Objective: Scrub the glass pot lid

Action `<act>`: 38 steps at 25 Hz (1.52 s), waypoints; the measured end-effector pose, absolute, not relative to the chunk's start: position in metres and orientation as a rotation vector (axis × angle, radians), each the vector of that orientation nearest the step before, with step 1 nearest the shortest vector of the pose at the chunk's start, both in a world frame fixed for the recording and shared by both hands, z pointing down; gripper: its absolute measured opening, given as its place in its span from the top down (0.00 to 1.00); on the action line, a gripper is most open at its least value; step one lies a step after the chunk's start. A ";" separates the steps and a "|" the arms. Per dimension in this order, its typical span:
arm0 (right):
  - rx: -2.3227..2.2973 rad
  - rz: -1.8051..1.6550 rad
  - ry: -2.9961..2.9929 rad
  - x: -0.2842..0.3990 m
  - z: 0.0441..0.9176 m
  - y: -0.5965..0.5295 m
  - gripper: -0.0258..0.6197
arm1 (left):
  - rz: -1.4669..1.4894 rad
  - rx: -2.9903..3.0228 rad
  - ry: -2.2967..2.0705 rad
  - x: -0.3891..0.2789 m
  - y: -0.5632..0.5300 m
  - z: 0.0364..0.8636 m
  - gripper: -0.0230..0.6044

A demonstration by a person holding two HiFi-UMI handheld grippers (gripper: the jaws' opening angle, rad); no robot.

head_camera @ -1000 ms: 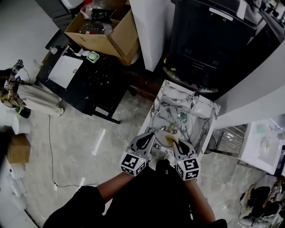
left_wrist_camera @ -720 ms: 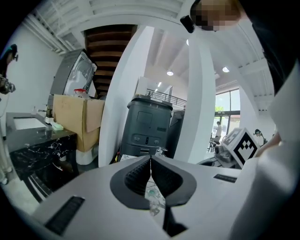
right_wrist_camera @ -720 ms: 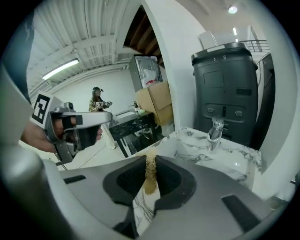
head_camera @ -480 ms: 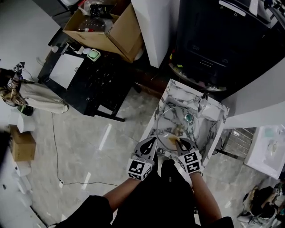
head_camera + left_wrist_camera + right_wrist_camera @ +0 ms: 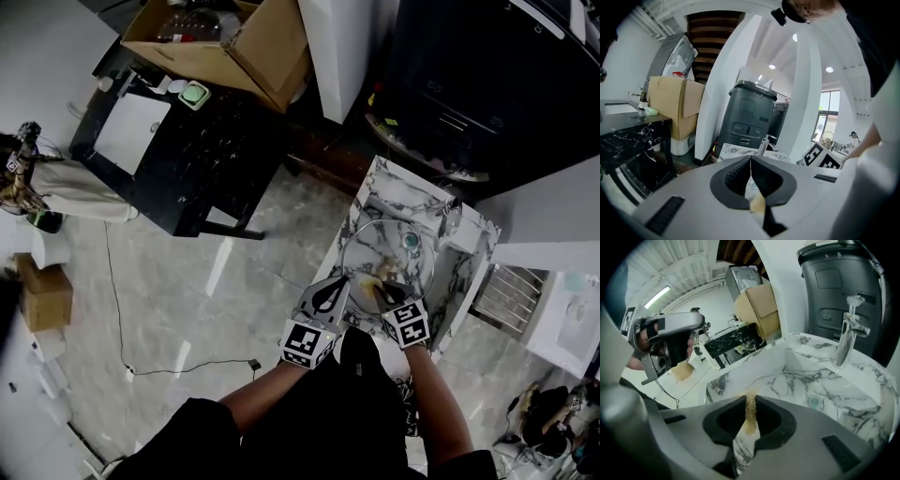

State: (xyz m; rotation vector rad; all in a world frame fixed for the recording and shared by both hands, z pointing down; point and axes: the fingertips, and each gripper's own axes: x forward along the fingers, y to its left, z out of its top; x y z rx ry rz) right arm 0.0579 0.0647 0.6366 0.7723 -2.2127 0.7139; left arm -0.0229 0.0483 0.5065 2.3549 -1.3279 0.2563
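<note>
The round clear glass pot lid (image 5: 389, 253) sits in the white marble-veined sink (image 5: 370, 192), filling most of the basin in front of the chrome faucet (image 5: 450, 217). At the lid's near edge is the flat tan sponge (image 5: 370, 281), pinched upright in the right gripper (image 5: 379, 285). From that gripper's own camera the sponge (image 5: 750, 420) stands edge-on, squeezed tight between the two dark jaws of the right gripper (image 5: 750, 400), and pokes out past their tips over the lid's rim.

The left gripper (image 5: 337, 283) is just beside it, at the lid's left edge. In its view, the left gripper (image 5: 751, 161) has its jaws drawn in to a thin slit, with what looks like the lid's glass edge caught in the slit, though it's hard to be sure. The two grippers are close together, both angled in toward the sink from the near side.

Behind the sink stands a big dark grey bin-like machine (image 5: 487, 75). Off to the left is a black marble-topped table (image 5: 187, 141), and beyond it an open brown cardboard box (image 5: 234, 47) on the pale grey stone floor (image 5: 216, 309).
</note>
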 end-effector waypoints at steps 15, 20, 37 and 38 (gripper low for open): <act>0.544 0.730 -2.044 0.046 0.723 0.070 0.87 | 0.330 2.374 -1.191 -0.026 0.018 0.539 0.94; 0.539 0.720 -2.024 0.037 0.733 0.068 0.87 | 0.330 2.392 -1.183 -0.028 0.004 0.537 0.94; 0.615 0.719 -2.035 0.025 0.755 0.034 0.87 | 0.350 2.368 -1.155 -0.034 -0.002 0.546 0.94; 0.626 0.715 -2.037 0.025 0.755 0.030 0.86 | 0.350 2.369 -1.152 -0.034 -0.002 0.546 0.94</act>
